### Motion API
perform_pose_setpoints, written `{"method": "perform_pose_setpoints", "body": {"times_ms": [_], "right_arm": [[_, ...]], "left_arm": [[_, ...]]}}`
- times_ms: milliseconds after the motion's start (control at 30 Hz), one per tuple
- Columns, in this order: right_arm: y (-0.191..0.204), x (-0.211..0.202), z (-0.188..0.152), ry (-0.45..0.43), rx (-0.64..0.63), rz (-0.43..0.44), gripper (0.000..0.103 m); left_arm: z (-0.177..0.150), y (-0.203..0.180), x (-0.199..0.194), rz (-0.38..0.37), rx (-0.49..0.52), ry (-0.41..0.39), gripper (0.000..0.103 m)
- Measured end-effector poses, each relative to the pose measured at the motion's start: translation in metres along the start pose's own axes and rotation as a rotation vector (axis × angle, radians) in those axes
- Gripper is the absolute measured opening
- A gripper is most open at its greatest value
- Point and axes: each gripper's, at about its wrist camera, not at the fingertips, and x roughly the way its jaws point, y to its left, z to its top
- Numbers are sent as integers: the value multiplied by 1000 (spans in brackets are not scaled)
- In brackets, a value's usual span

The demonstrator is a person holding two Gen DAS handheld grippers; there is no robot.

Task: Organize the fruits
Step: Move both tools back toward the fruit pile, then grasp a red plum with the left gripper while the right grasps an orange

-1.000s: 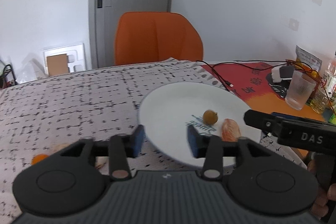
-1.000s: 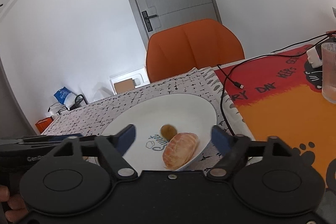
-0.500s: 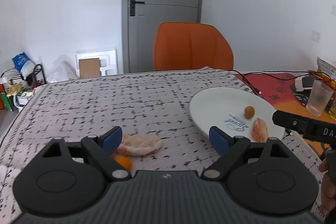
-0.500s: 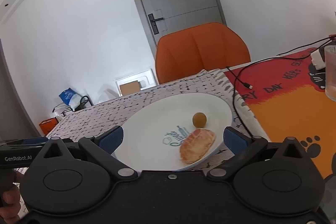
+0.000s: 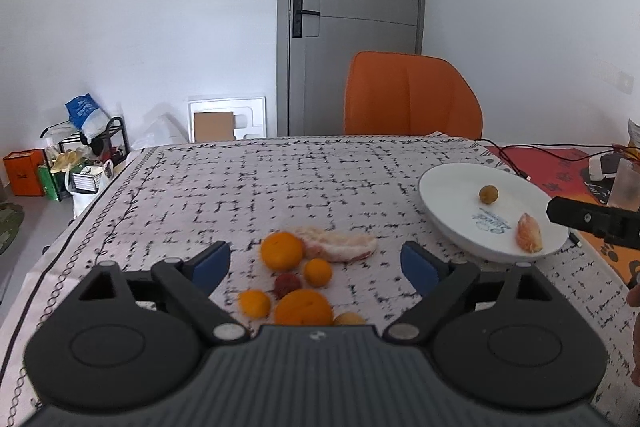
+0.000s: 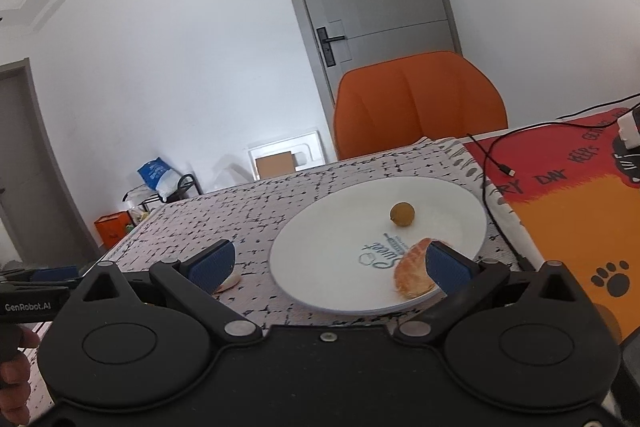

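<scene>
A white plate [image 5: 448, 199] [image 6: 320, 251] sits at the right of the patterned tablecloth. It holds a small yellow-brown fruit [image 5: 488, 194] [image 6: 402, 213] and a peeled orange segment [image 5: 529, 237] [image 6: 412, 275]. A cluster of fruit lies on the cloth in the left wrist view: an orange [image 5: 281, 251], a peeled pale citrus piece [image 5: 344, 247], small oranges [image 5: 317, 271] [image 5: 254, 303], a red fruit [image 5: 287, 284] and a larger orange [image 5: 304, 309]. My left gripper [image 5: 316, 265] is open and empty above the cluster. My right gripper [image 6: 330, 265] is open and empty over the plate's near edge.
An orange chair [image 5: 412, 95] stands behind the table. A red and orange mat [image 6: 568, 187] with a black cable [image 6: 492, 163] and a plastic cup [image 5: 626, 183] lies right of the plate. Bags and boxes [image 5: 76, 163] sit on the floor at the left.
My left gripper has drawn back and swung left from the plate to the fruit cluster, and its jaws have opened wide. My right gripper has pulled back a little from the plate, jaws wider.
</scene>
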Motion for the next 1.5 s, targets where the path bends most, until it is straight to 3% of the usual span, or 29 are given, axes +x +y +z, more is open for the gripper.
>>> {"method": "perform_pose_setpoints", "body": {"times_ms": [733, 1100, 1200, 1333, 1500], "right_arm": [[42, 8, -17, 82, -102, 91, 103], [68, 21, -25, 131, -135, 143, 103], [73, 26, -27, 145, -143, 147, 103], [82, 32, -29, 161, -156, 162, 103], [98, 41, -33, 186, -180, 193, 103]], "left_arm": [[-44, 36, -6, -18, -73, 43, 88], [-57, 48, 4, -62, -116, 72, 58], [-61, 49, 11, -83, -127, 95, 46], [-62, 52, 14, -96, -145, 108, 22], [-61, 60, 9, -80, -149, 102, 22]]}}
